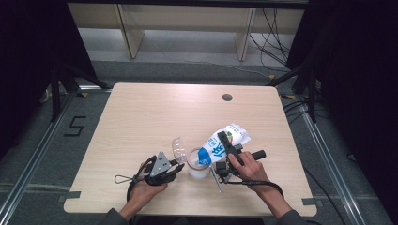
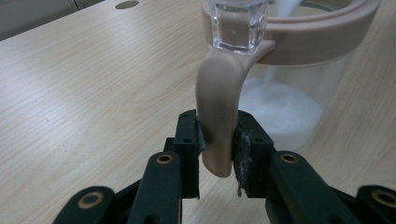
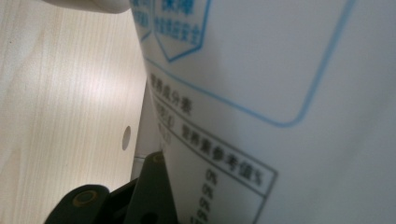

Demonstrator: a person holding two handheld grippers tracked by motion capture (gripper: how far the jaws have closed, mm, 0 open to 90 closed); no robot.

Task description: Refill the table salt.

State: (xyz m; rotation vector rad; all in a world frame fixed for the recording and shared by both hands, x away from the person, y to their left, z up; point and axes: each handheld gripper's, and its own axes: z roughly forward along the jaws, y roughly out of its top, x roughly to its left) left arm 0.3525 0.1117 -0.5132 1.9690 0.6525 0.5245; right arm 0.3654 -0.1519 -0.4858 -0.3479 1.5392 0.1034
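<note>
Left gripper [image 2: 218, 161] is seen clamped on the handle [image 2: 218, 116] of a clear jar [image 1: 197, 164] at the table's [image 1: 141, 122] near middle, while a white-and-blue bag [image 1: 224, 143], tilted mouth-down over the rim [image 2: 322, 39], is held by the right gripper [image 1: 228, 145], whose jaws look closed on it, though the far jaw is hidden. White grains [image 2: 280, 109] are shown gathering in the jar. For a clean pour, the handle is best kept firmly pinched and the jar level, the bag's mouth held just over the opening and tipped gradually, so that nothing is spilled onto the wood.
</note>
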